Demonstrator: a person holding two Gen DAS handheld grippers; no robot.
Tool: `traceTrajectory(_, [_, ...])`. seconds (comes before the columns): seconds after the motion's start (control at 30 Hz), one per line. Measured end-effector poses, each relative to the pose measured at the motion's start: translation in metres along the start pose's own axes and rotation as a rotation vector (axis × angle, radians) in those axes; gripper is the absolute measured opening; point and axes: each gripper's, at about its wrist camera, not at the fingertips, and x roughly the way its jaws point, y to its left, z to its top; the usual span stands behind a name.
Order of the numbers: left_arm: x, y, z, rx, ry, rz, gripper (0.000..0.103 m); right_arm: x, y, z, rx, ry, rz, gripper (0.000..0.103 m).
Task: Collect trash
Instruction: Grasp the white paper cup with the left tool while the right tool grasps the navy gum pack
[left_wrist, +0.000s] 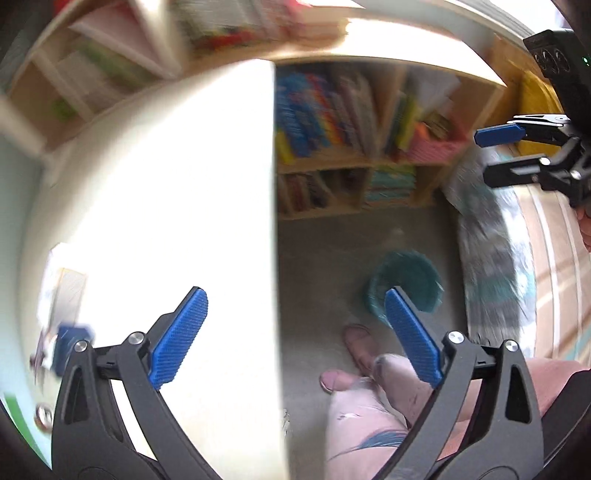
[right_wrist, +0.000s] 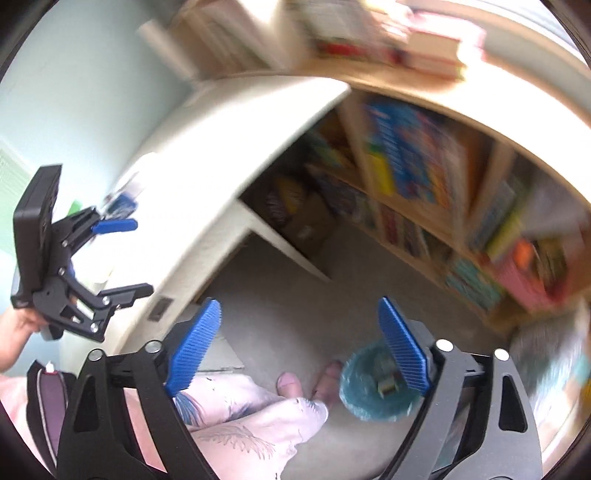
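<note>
A small teal bin (left_wrist: 406, 284) with a bag liner stands on the grey carpet near my feet; in the right wrist view the bin (right_wrist: 369, 391) holds some small trash. My left gripper (left_wrist: 295, 339) is open and empty, held over the edge of a white table (left_wrist: 166, 203). My right gripper (right_wrist: 301, 347) is open and empty, above the carpet and just left of the bin. Each gripper shows in the other's view, the right one (left_wrist: 495, 155) at the upper right and the left one (right_wrist: 129, 254) at the left, both open. Both views are motion-blurred.
A wooden bookshelf (left_wrist: 369, 147) full of colourful books lines the far side. Small blurred items (left_wrist: 62, 332) lie at the table's left end. My legs and toes (left_wrist: 354, 354) are on the carpet. A patterned cloth (left_wrist: 491, 258) lies at the right.
</note>
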Motion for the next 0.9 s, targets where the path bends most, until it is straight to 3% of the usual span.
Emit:
traceTrajectory(0.2, [-0.033,0.056,-0.038,-0.137,-0.032,0.12,0.096,0.033,0.074,0.056,-0.258,0.055,0.07,0.088])
traceTrajectory(0.43, [-0.052,0.117,-0.097,-0.267,-0.013,0.225,0.096,0.068,0.158,0.098,-0.496,0.096,0.116,0.089])
traceTrajectory(0.67, [-0.051,0.144,-0.136,-0.349,0.028,0.224,0.096,0.096,0.217,0.116,-0.659,0.142,0.174,0.089])
traceTrajectory(0.9, [-0.033,0.153,-0.143,-0.391,0.07,0.219,0.096,0.137,0.256,0.146,-0.847,0.233,0.278,0.089])
